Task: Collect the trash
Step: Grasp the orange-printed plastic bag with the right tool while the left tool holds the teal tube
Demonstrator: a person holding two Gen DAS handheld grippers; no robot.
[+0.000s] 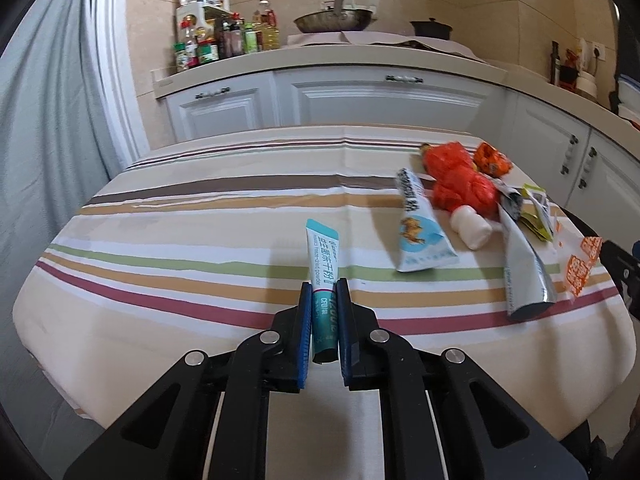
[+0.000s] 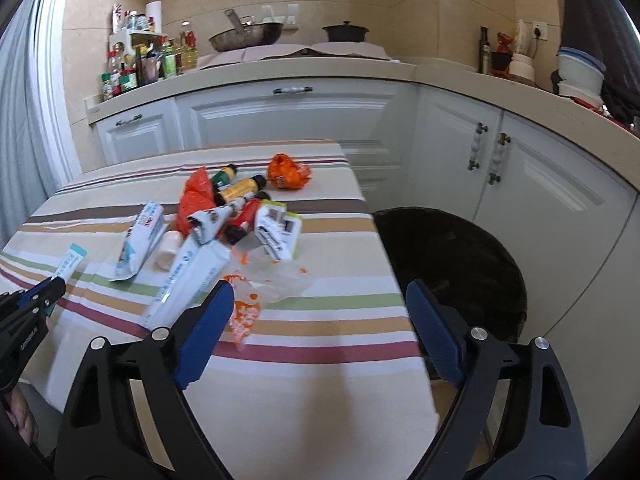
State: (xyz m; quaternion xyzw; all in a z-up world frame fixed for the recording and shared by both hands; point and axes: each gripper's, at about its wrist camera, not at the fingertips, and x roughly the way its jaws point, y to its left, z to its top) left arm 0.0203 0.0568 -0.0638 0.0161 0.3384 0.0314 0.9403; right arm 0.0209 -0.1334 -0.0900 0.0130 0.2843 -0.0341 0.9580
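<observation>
My left gripper is shut on a teal and white sachet and holds it above the striped tablecloth. The sachet also shows in the right wrist view, with the left gripper at the far left. My right gripper is open and empty over the table's right front, beside a clear orange-printed wrapper. A trash pile lies on the table: white-blue pouch, long white pouch, orange plastic bag, small tubes. A black bin stands right of the table.
White kitchen cabinets and a counter with spice bottles, a wok and a black pot stand behind the table. A grey curtain hangs at the left. Stacked white bowls sit on the right counter.
</observation>
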